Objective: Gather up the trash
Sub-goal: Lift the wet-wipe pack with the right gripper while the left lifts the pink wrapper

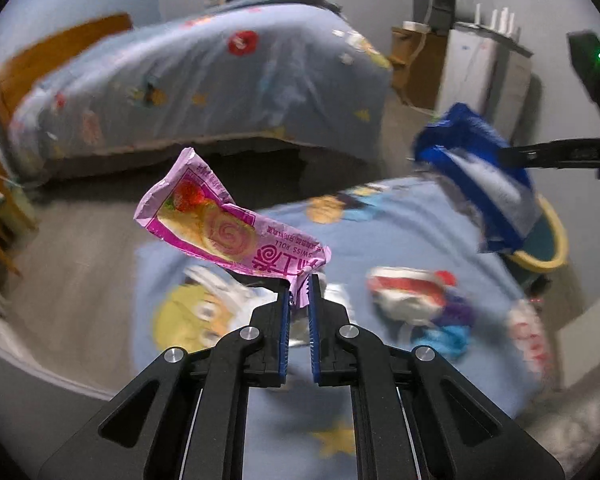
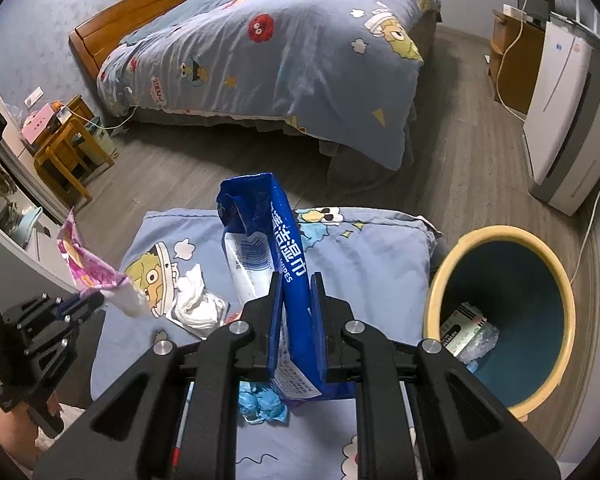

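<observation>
Tissue wad (image 2: pixel 194 304) and blue scrap (image 2: pixel 262 402) beside bin (image 2: pixel 432 304)

Beneath your left claw (image 1: pixel 299 285) the cushion (image 1: pixel 380 232) and the litter on it smear into blur. Your right claw (image 2: pixel 296 280) hides the lower part of the blue wipes pack (image 2: pixel 276 216) and half the crumpled blue scrap (image 2: pixel 260 404). The bin (image 2: pixel 452 264) wall covers part of what lies inside

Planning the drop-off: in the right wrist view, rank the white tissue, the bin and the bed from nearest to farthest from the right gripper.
1. White tissue, just left of the right gripper, on the cushion.
2. Bin, on the floor, right.
3. Bed, across the floor.
</observation>
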The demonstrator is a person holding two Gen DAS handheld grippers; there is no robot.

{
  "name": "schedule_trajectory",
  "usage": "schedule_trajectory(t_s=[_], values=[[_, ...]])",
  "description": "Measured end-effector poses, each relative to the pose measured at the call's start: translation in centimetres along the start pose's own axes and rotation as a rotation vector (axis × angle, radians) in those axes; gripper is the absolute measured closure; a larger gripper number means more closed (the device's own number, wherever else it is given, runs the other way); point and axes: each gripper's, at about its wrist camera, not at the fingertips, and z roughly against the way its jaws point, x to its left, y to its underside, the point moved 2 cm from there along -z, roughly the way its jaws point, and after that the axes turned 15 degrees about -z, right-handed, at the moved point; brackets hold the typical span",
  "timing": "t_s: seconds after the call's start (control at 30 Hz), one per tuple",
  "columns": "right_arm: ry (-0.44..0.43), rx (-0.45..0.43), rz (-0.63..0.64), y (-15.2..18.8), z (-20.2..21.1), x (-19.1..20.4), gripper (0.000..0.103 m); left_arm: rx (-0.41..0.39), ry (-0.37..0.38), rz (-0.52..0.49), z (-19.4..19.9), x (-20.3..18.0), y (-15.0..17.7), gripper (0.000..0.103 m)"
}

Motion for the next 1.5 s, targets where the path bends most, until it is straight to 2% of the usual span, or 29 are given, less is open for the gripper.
schedule_trajectory(t_s=[0.07,0.17,0.33,0.4,0.53,0.7,0.83,0.97,1.23,1.3,1.33,1.37,1.5], values=[[0.003,0.002,-0.011,-0.1,0.0,-0.5,0.09,0.026,0.028,-0.026,-0.8,-1.3,0.2,0.094],[0.0,0.008,-0.017,0.0,0.0,-0.8,0.09,0.107,0.043,-0.118,-3.3,-3.9,1.1,0.094],[-0.004,0.005,-0.01,0.0,0.2,-1.0,0.09,0.201,0.096,-0.141,-6.3,-5.5,3.0,0.094],[-0.006,0.006,-0.016,0.0,0.2,-1.1,0.09,0.222,0.114,-0.122,-7.1,-5.4,3.5,0.092],[-0.006,0.012,-0.023,0.0,0.1,-1.4,0.09,0.234,0.142,-0.026,-8.0,-4.2,4.0,0.07],[-0.006,0.012,-0.035,-0.1,0.1,-1.7,0.09,0.247,0.121,0.052,-8.9,-2.7,4.3,0.061],[-0.011,0.011,-0.039,-0.2,0.1,-1.9,0.089,0.216,0.047,0.054,-8.9,-1.6,3.3,0.061],[-0.014,0.009,-0.031,-0.2,0.1,-1.9,0.09,0.212,-0.044,-0.025,-8.9,-0.8,2.0,0.061],[0.0,0.037,-0.035,-0.2,-0.8,-2.4,0.09,0.271,0.021,-0.204,-11.6,-2.6,1.5,0.061],[0.004,0.039,-0.033,-0.2,-0.9,-2.6,0.09,0.287,0.025,-0.241,-12.1,-3.3,1.6,0.074],[0.006,0.04,-0.033,-0.4,-1.0,-2.6,0.09,0.296,0.035,-0.248,-12.2,-3.5,1.7,0.092],[0.006,0.04,-0.034,-0.4,-1.0,-2.7,0.09,0.3,0.043,-0.251,-12.2,-3.6,1.8,0.098],[0.016,0.031,-0.034,-0.8,-0.8,-3.2,0.09,0.269,0.03,-0.231,-11.3,-3.2,1.2,0.102]])
